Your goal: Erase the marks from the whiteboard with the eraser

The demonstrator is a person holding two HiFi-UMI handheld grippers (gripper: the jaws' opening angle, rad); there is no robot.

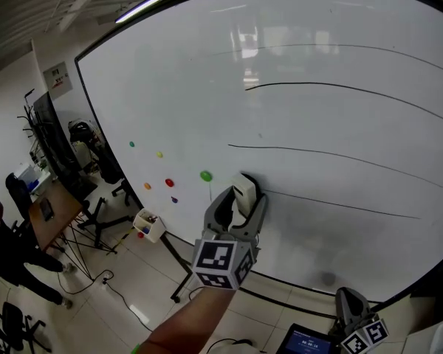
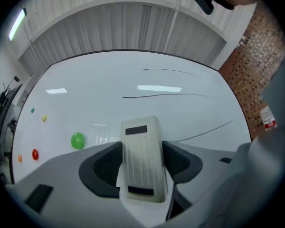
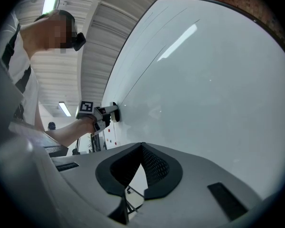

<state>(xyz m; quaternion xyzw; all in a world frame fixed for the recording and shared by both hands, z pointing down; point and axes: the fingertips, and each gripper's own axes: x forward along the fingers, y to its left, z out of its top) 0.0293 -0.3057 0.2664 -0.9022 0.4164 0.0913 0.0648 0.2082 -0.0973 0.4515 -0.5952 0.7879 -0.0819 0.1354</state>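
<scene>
The big whiteboard [image 1: 170,87] carries several long black marker lines [image 1: 340,87], also seen in the left gripper view as thin black lines [image 2: 156,96]. My left gripper [image 1: 238,211] is shut on a white eraser [image 1: 243,188], whose far end is against the board at the left end of the lowest line [image 1: 340,203]. In the left gripper view the eraser [image 2: 141,158] stands between the two dark pads [image 2: 107,163]. My right gripper [image 1: 358,330] hangs low at the bottom right, away from the board, its jaws closed with nothing between them [image 3: 141,148].
Coloured magnets dot the board's lower left: green [image 1: 205,175], red [image 1: 169,183], yellow [image 1: 159,154]. A small white basket [image 1: 149,225] hangs below them. A faint grey smear [image 1: 310,234] lies under the lowest line. A tablet screen [image 1: 306,340] is below. Desks and chairs [image 1: 52,205] stand at left.
</scene>
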